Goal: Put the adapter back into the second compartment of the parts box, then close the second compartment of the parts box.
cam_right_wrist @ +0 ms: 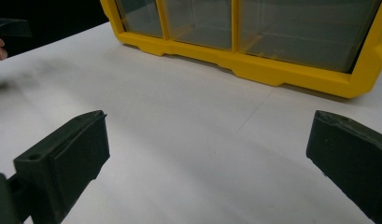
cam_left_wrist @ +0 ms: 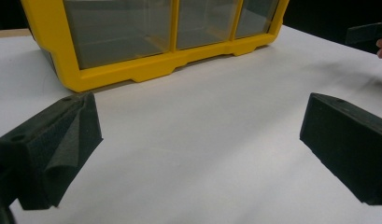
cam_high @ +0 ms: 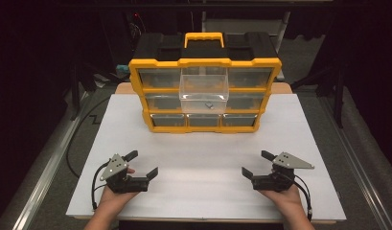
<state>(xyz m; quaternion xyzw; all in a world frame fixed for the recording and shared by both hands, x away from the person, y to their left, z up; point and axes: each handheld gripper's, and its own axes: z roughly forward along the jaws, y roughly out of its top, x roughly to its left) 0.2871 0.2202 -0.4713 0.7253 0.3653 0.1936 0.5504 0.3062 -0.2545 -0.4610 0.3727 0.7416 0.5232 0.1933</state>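
Observation:
A yellow and black drawer organizer (cam_high: 205, 96) with clear drawers stands at the back of the white table (cam_high: 203, 191). Its clear middle drawer (cam_high: 203, 93) is pulled out, with a small grey part (cam_high: 209, 105) inside. My left gripper (cam_high: 143, 163) rests near the front left, jaws wide open with nothing between them. My right gripper (cam_high: 257, 163) rests near the front right, also open and empty. In the left gripper view the organizer's bottom row (cam_left_wrist: 165, 37) lies ahead beyond the fingers (cam_left_wrist: 53, 149). The right gripper view shows the same bottom row (cam_right_wrist: 254, 32) past its fingers (cam_right_wrist: 62, 163).
The table's front edge runs just under both hands. Dark floor with a black cable (cam_high: 76, 139) lies to the left, and a metal rail (cam_high: 361, 163) runs along the right. A broad bare stretch of table separates the grippers from the organizer.

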